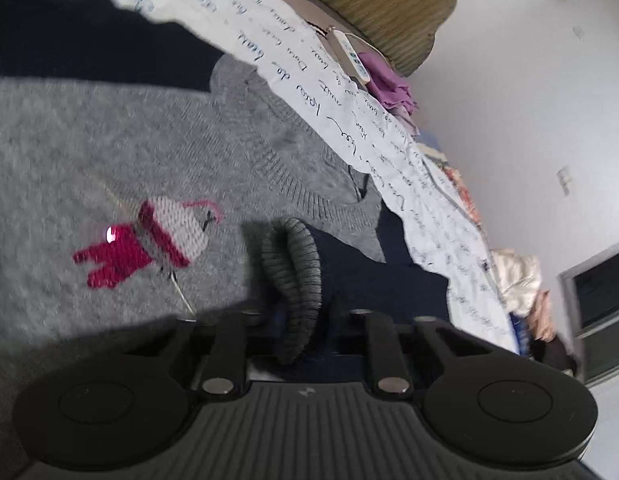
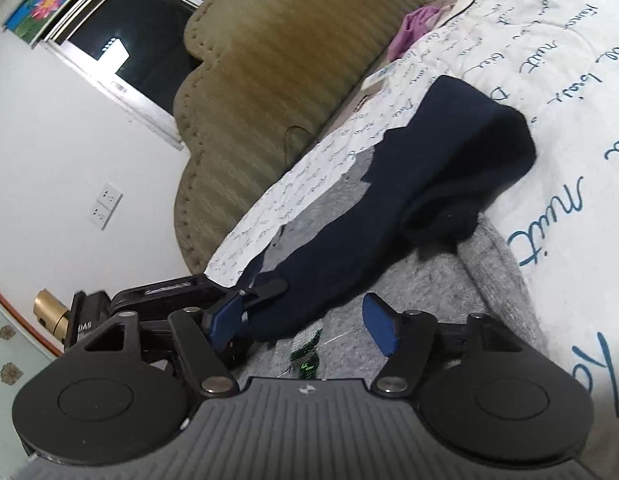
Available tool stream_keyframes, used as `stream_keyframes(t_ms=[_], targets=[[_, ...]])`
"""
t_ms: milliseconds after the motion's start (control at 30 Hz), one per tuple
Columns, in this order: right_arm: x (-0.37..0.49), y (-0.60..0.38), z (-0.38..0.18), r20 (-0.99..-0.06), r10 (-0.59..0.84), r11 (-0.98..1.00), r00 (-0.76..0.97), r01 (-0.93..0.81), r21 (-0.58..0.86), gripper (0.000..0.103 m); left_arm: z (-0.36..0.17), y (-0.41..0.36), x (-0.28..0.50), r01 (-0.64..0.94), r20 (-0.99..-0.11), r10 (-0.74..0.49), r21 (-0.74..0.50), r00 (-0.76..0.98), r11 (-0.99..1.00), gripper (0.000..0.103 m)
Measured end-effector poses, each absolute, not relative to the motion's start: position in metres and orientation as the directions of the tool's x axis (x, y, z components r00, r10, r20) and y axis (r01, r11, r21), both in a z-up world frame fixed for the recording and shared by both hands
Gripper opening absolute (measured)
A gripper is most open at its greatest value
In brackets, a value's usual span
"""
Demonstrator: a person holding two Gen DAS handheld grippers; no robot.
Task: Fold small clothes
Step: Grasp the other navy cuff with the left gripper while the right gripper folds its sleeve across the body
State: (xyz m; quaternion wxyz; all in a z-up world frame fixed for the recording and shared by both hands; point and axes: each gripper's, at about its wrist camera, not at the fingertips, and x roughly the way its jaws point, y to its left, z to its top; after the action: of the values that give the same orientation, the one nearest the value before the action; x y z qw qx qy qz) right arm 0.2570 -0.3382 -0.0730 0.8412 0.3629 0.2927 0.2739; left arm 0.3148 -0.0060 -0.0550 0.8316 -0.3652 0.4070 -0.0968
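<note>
A: Left gripper [image 1: 295,320]?
B: Jaws clamped on the ribbed cuff [image 1: 292,280] of the grey sweater [image 1: 109,140].
A: Right gripper [image 2: 305,328]?
B: Jaws apart, blue pads [image 2: 383,330] clear of cloth. Navy sleeve [image 2: 389,220] runs between them, not gripped.
A: Where's the sweater?
B: Flat on the bed, on a white sheet [image 2: 569,120] with blue script. Red-and-white knit figure [image 1: 145,240] faces up. Olive headboard [image 2: 277,80] behind.

Dim indoor light, motion blur, fisheye warping
</note>
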Motion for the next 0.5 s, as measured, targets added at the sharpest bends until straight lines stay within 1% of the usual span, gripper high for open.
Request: stream_keyframes(t_ms=[100, 267, 400, 500], targets=[[0.263, -0.333, -0.073, -0.293, 0.675, 0.588, 0.677, -0.254, 0.768, 0.075, -0.037, -0.003, 0.32, -0.114, -0.617, -0.403, -0.628, 0.676, 0.77, 0.008], [0.264, -0.333, -0.074, -0.287, 0.682, 0.584, 0.673, -0.264, 0.768, 0.077, 0.008, 0.034, 0.326, -0.077, -0.574, -0.312, -0.552, 0.757, 0.83, 0.008], [0.267, -0.332, -0.074, -0.284, 0.688, 0.583, 0.668, -0.274, 0.765, 0.08, 0.022, 0.082, 0.319, -0.128, -0.549, -0.218, -0.523, 0.807, 0.843, 0.008], [0.268, -0.331, -0.074, -0.282, 0.69, 0.581, 0.666, -0.278, 0.765, 0.081, 0.012, 0.117, 0.317, -0.213, -0.583, -0.156, -0.513, 0.797, 0.831, 0.008]])
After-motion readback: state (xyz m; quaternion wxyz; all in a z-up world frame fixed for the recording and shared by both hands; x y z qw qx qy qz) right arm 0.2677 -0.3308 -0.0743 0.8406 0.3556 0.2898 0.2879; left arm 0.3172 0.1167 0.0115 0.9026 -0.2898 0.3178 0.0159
